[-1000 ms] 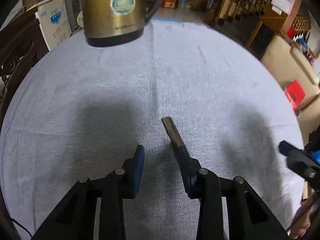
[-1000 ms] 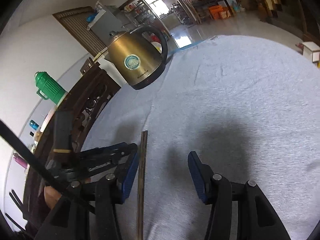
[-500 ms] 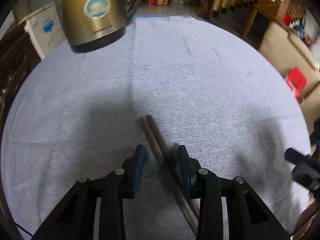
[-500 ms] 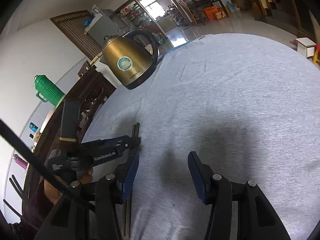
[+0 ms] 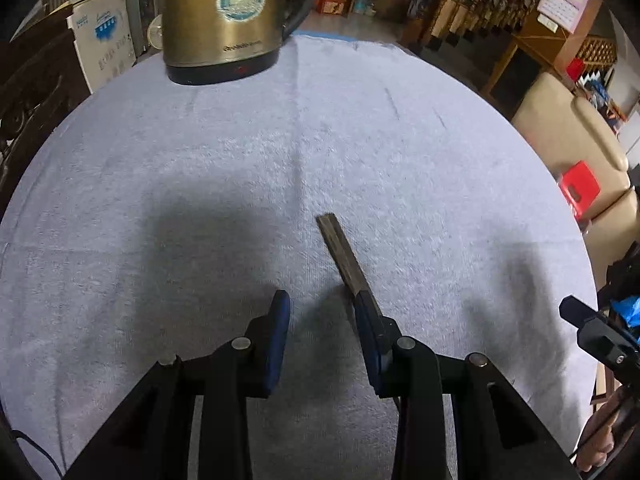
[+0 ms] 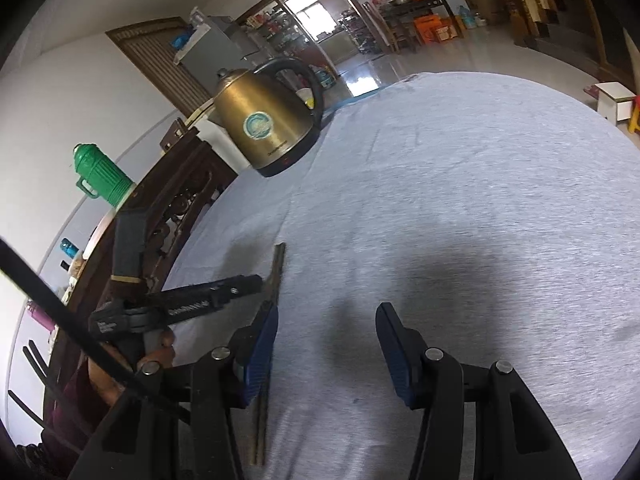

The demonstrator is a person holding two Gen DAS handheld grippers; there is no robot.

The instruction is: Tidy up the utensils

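A pair of dark chopsticks lies side by side on the grey cloth. My left gripper stands open just above the cloth with nothing between its pads. The chopsticks run under its right finger and are hidden from there on. In the right wrist view the same chopsticks pass behind the left finger of my right gripper, which is open over bare cloth. The left gripper reaches in from the left, its tip at the chopsticks.
A brass kettle stands at the far edge of the round table. Dark carved wooden furniture and a green flask lie beyond the left rim. A beige sofa and a red stool sit off to the right.
Half a second ago the chopsticks lay between the left gripper's fingers; now they sit under its right finger, as they did a second ago. The right gripper drifted slightly. Both openings look unchanged.
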